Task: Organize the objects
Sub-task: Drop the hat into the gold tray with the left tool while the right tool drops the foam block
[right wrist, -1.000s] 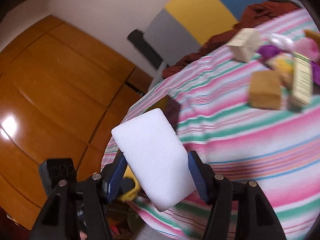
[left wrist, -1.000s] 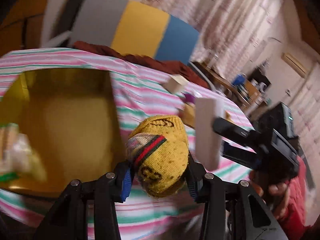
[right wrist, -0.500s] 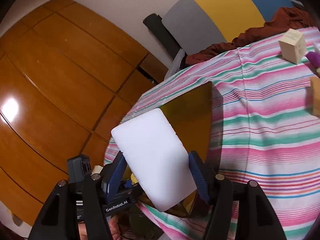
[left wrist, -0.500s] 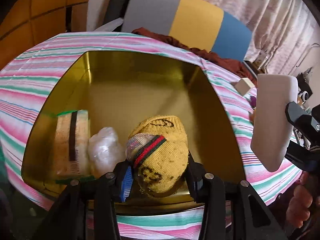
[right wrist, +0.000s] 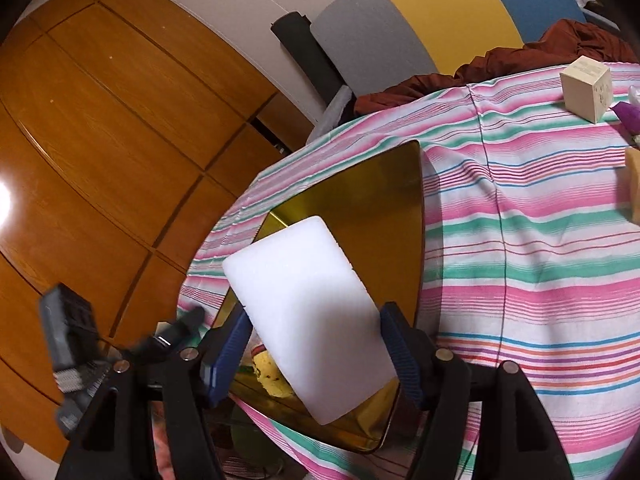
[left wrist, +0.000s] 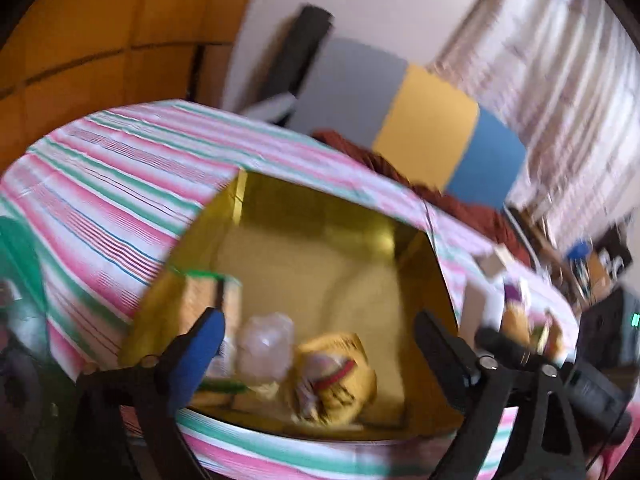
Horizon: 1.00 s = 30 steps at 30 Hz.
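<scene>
Currently, in the left wrist view, the left gripper [left wrist: 316, 344] has its jaws opening and standing wide apart, with nothing pressed between the pads. Beyond and below the gap lies the yellow knit hat [left wrist: 340, 372], resting on the floor of the gold box [left wrist: 320, 216] just ahead of the jaws. To the left of the hat, inside the same box, sit a clear crumpled plastic bag [left wrist: 266, 346] and a tan packet with a green edge [left wrist: 204, 296] (detail is blurred). Judged from this, three items are stowed.

To the right of the left jaws, outside the box, several small items [left wrist: 516, 312] remain on the striped tablecloth [left wrist: 120, 184]; they are too smeared to name.

In the right wrist view, the right gripper [right wrist: 316, 352] carries a white sponge block [right wrist: 308, 312] between its pads, tilted, while its jaws are opening; contact on both sides still appears. The block hangs over the near corner of the gold box, with the yellow hat showing just below the left pad. The left gripper's body shows to the left of these jaws, close by, and could obstruct the drop.

Far right of the jaws, a cream cube box [right wrist: 586, 88], a purple item [right wrist: 628, 112] and a tan block [right wrist: 634, 188] stay on the cloth, well apart from the box. My assessment: the sorting is partway done, with the sponge next and those pieces outstanding.
</scene>
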Each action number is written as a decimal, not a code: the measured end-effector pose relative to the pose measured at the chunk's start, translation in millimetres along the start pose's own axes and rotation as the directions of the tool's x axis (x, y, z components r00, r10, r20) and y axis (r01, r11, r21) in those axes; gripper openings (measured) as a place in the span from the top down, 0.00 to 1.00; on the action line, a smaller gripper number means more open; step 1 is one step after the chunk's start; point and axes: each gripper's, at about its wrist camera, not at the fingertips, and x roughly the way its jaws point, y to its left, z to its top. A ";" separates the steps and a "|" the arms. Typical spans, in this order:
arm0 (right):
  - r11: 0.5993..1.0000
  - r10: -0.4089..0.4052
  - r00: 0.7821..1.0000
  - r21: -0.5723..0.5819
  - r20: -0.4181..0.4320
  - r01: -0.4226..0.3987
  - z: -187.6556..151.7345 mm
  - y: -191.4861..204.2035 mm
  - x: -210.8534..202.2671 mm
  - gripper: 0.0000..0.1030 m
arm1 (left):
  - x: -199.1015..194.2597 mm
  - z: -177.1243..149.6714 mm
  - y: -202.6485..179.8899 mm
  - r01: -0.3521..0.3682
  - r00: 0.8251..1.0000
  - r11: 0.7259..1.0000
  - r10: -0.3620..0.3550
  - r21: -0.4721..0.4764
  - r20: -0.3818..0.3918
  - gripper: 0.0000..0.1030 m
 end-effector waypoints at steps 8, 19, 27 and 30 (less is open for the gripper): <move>0.994 -0.094 0.995 -0.066 -0.017 0.092 -10.3 10.4 8.5 0.32 | -4.0 5.0 16.2 -0.010 1.000 0.997 0.011 -0.083 0.018 0.02; 0.987 -0.124 0.992 -0.100 0.034 0.127 -10.8 14.6 -1.5 0.23 | -3.3 -0.9 7.0 -0.004 1.000 0.999 0.004 -0.052 0.000 0.02; 0.977 -0.173 0.979 -0.106 0.107 0.184 -7.2 3.5 -24.0 0.23 | 2.7 -10.6 -7.4 0.004 1.000 1.000 -0.004 -0.018 -0.026 0.00; 0.971 -0.205 0.971 -0.100 0.125 0.218 -7.0 -7.1 -32.3 0.23 | 6.8 -17.3 -18.8 0.016 0.999 1.000 -0.016 0.015 -0.049 0.00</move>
